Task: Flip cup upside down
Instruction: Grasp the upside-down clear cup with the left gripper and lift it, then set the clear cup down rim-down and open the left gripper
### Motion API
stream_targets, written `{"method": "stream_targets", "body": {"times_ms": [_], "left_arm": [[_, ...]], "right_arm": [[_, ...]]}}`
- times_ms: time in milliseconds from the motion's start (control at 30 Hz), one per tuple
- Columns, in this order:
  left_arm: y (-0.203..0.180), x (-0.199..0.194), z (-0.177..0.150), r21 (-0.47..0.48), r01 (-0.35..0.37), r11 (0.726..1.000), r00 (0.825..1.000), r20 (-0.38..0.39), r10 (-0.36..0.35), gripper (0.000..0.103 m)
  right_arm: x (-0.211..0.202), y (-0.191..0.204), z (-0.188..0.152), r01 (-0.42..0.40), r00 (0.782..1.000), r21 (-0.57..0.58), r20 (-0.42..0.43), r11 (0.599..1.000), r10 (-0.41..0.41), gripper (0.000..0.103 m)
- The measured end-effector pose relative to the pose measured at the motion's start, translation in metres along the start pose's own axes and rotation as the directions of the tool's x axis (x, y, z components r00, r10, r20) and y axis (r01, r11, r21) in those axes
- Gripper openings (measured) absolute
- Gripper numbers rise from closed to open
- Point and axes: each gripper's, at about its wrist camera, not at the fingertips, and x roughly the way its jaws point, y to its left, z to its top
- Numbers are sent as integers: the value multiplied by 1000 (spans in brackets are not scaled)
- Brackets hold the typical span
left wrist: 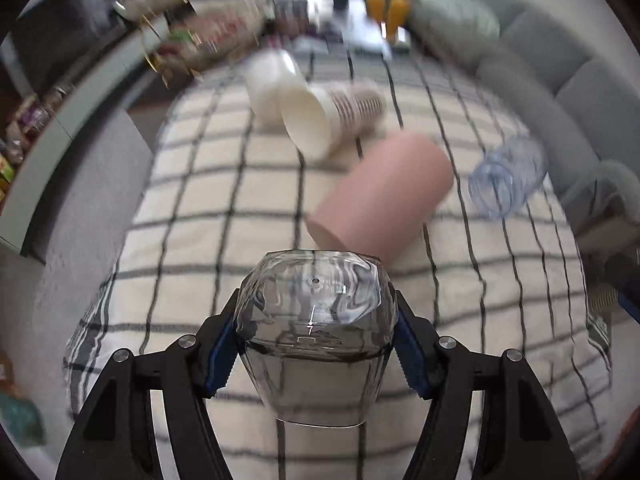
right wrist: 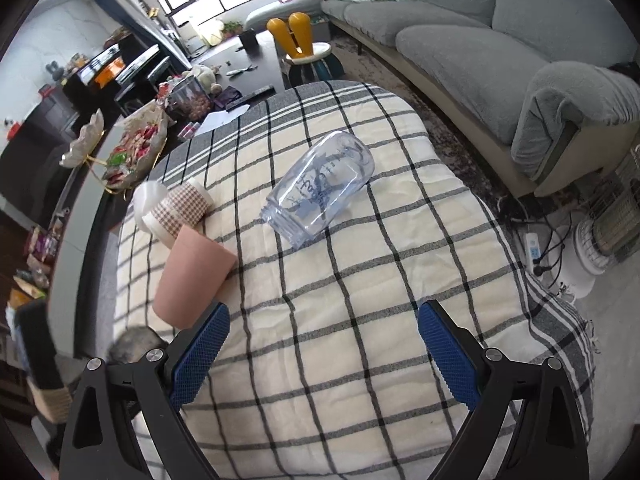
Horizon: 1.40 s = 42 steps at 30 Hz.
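Observation:
My left gripper (left wrist: 316,336) is shut on a clear glass cup (left wrist: 314,320), held above the checked tablecloth (left wrist: 200,216) with its base pointing away from the camera and its rim toward it. My right gripper (right wrist: 322,356) is open and empty over the cloth (right wrist: 360,360). The glass cup shows as a blurred grey shape at the lower left of the right wrist view (right wrist: 134,346).
A pink cup (left wrist: 380,196) (right wrist: 192,276), a checked paper cup (left wrist: 332,118) (right wrist: 180,210), a white cup (left wrist: 272,84) (right wrist: 146,196) and a clear bluish bottle (left wrist: 508,178) (right wrist: 320,188) lie on their sides. A grey sofa (right wrist: 500,52) is right, a cluttered counter (right wrist: 132,148) left.

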Motion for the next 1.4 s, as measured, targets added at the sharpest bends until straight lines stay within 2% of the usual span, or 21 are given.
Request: {"method": "stream_targets", "body": {"times_ms": [67, 133, 200, 300, 367, 433, 533, 600, 700, 1033, 1167, 1267, 1400], "left_arm": [[7, -7, -24, -27, 14, 1000, 992, 123, -11, 67], [11, -14, -24, -29, 18, 999, 977, 212, -12, 67], [12, -18, -30, -14, 18, 1000, 949, 315, -12, 67], [2, -36, -37, 36, -15, 999, 886, 464, -3, 67], [-1, -33, -33, 43, -24, 999, 875, 484, 0, 67], [3, -26, -31, 13, -4, 1000, 883, 469, -3, 67], [6, -9, -37, -15, -28, 999, 895, 446, 32, 67], [9, 3, -39, -28, -22, 999, 915, 403, 32, 67], [2, 6, -43, -4, -38, 999, 911, 411, 37, 67], [-1, 9, -50, -8, -71, 997, 924, 377, 69, 69], [-1, 2, -53, -7, -79, 997, 918, 389, 76, 83], [-1, -7, -56, 3, -78, 997, 918, 389, 70, 85], [3, -29, -57, 0, -65, 998, 930, 362, 61, 88]], "right_arm": [[0, 4, -9, -1, 1000, -22, 6, 1000, 1, 95], [1, 6, -17, 9, 1000, -44, 0, 999, -9, 95], [2, 7, -24, 8, 1000, -54, -5, 999, -9, 95], [-2, 6, -30, 19, 1000, -63, 7, 998, -19, 95], [-2, 5, -33, 26, 1000, -66, 12, 997, -25, 95], [0, 5, -37, 30, 1000, -68, 10, 997, -29, 95], [1, 4, -43, 40, 999, -69, 6, 997, -40, 95], [2, 3, -46, 40, 999, -68, -5, 997, -40, 95], [1, 4, -48, 34, 999, -73, -9, 997, -34, 95], [1, -2, -48, 19, 1000, -50, -17, 999, -20, 95], [-3, -2, -48, 11, 1000, -49, -4, 999, -11, 95], [-9, -1, -48, 4, 1000, -53, 11, 999, -3, 95], [-27, 4, -47, 10, 998, -84, 69, 996, -4, 95]]}}
